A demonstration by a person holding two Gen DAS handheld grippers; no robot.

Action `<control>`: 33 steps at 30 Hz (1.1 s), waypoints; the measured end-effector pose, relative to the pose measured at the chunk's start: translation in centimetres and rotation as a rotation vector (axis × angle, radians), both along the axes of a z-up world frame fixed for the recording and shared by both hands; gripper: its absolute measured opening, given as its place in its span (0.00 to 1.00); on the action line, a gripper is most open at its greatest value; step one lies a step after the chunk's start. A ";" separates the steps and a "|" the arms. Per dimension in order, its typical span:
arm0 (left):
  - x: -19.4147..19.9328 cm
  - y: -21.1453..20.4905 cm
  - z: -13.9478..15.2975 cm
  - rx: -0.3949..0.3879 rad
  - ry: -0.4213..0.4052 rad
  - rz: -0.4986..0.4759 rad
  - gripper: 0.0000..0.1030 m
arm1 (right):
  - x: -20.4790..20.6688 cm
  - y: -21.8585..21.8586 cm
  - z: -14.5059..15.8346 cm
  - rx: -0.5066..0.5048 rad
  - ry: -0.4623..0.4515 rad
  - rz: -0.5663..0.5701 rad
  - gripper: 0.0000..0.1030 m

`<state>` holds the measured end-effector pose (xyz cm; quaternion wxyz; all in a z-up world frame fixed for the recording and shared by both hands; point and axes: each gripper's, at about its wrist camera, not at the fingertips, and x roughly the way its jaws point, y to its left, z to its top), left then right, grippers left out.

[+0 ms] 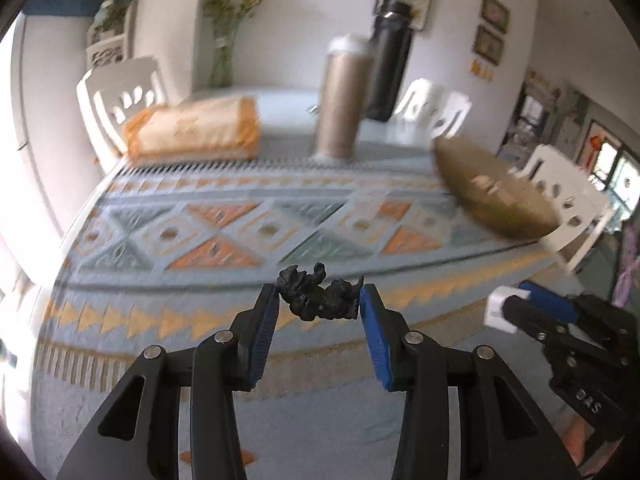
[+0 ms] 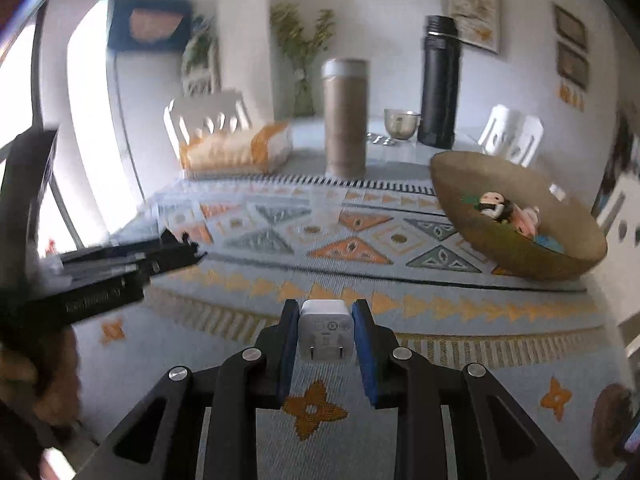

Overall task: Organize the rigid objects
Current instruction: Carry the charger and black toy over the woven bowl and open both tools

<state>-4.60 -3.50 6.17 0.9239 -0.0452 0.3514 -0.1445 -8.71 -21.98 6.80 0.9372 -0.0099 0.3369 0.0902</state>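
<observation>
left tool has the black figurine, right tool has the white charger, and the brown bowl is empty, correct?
Not empty. The right wrist view shows toy figures lying inside the brown bowl. The rest holds: left tool grips the black figurine, right tool grips the white charger.

A small black figurine [image 1: 320, 294] and a white plug adapter [image 2: 326, 334], prongs facing the camera, are both clamped above the patterned cloth.

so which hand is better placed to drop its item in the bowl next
Right, probably: the bowl lies on its side of the table, and the right gripper already holds the white charger.
</observation>
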 end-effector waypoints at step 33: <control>10.3 -17.6 8.0 -0.084 -0.118 -0.313 0.63 | 10.8 -19.7 8.2 0.075 0.000 -0.656 0.50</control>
